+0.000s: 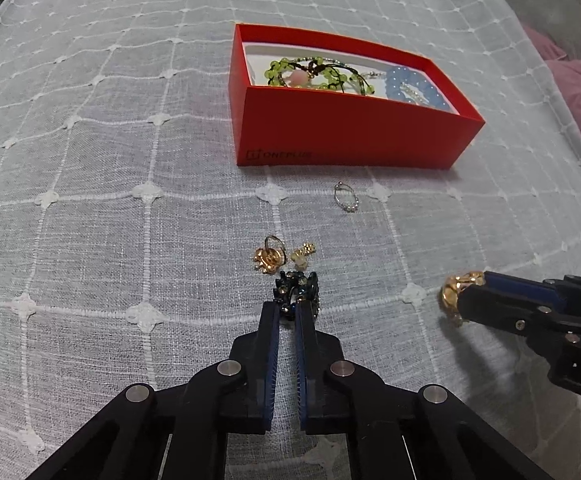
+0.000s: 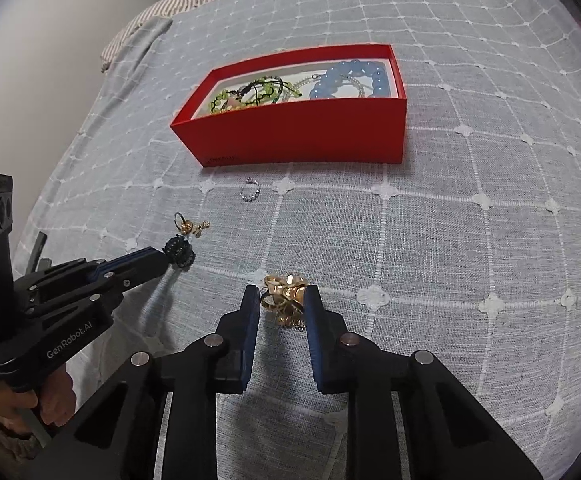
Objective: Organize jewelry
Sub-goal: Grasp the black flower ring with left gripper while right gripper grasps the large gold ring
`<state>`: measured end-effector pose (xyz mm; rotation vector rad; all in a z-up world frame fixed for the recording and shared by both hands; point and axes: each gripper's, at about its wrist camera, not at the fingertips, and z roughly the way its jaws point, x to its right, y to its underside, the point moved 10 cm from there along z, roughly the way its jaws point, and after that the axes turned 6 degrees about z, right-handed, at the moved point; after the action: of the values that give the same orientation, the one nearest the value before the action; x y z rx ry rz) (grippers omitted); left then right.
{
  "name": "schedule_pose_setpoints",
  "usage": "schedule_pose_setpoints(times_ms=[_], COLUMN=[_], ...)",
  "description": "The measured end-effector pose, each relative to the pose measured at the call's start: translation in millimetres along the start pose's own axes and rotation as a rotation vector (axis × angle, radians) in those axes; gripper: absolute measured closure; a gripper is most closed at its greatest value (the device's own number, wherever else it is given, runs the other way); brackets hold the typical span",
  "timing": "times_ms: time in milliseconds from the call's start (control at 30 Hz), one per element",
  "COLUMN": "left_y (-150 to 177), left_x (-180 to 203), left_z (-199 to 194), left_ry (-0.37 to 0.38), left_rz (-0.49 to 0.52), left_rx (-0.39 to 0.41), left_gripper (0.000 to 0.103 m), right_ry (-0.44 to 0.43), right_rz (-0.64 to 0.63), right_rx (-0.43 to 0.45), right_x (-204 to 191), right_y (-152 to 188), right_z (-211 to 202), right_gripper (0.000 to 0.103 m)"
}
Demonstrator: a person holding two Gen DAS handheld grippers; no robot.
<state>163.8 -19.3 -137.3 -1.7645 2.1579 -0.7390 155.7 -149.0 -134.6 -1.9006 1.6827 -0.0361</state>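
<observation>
Overhead, grey checked bedspread (image 1: 130,160) (quilted), red box (image 1: 350,132)

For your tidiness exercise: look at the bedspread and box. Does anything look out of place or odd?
Yes. Bracelets already lie in the red box, but a silver ring and small gold pieces lie loose on the bedspread in front of it.

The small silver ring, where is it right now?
The silver ring lies alone on the bedspread just in front of the red box, beyond the gold pieces; neither gripper touches it.
</observation>
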Motion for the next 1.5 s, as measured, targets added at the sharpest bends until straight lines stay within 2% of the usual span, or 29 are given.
schedule_pose_setpoints(times_ms=[67, 100, 167, 233, 300, 400, 833, 900, 933, 1200, 1500], left_y=[-1, -1, -1, -1, 0, 0, -5, -6, -6, -10, -13], left_x=[-1, -1, -1, 0, 0, 1, 8, 8, 8, 16, 16], left_z=[-1, -1, -2, -1, 1, 3, 18, 17, 16, 4, -9], left_ry=[-0.003, 0.001, 0.001, -0.004, -0.005, 0.004, -0.037, -0.035, -0.033, -0.027, -0.007], left_rz=[-0.001, 0.0, 0.003, 0.006, 0.004, 0.001, 0.045, 0.048, 0.05, 0.09, 0.086], left_rx=[0.006, 0.006, 0.005, -0.001, -0.002, -0.007, -0.003, -0.001, 0.004, 0.039, 0.065], left_gripper=[0.1, 0.1, 0.096, 0.081, 0.077, 0.077, 0.076, 0.077, 0.084, 0.083, 0.084], right_ry=[-0.003, -0.003, 0.0, -0.006, -0.006, -0.02, 0.047, 0.041, 0.041, 0.004, -0.01], right_rz=[0.005, 0.005, 0.01, 0.011, 0.008, -0.011, -0.044, -0.043, -0.043, -0.021, -0.004], right_rx=[0.004, 0.006, 0.013, 0.018, 0.02, 0.016, -0.003, -0.001, 0.002, 0.004, 0.025], right_x=[0, 0, 2, 3, 2, -1, 3, 4, 5, 6, 6], right_y=[-1, -2, -2, -2, -3, -2, 3, 3, 3, 1, -5], right_z=[-2, -3, -5, -8, -8, -8, 4, 5, 5, 3, -5], right_gripper=[0.08, 0.086, 0.09, 0.09, 0.09, 0.09, 0.089, 0.089, 0.089, 0.096, 0.098])
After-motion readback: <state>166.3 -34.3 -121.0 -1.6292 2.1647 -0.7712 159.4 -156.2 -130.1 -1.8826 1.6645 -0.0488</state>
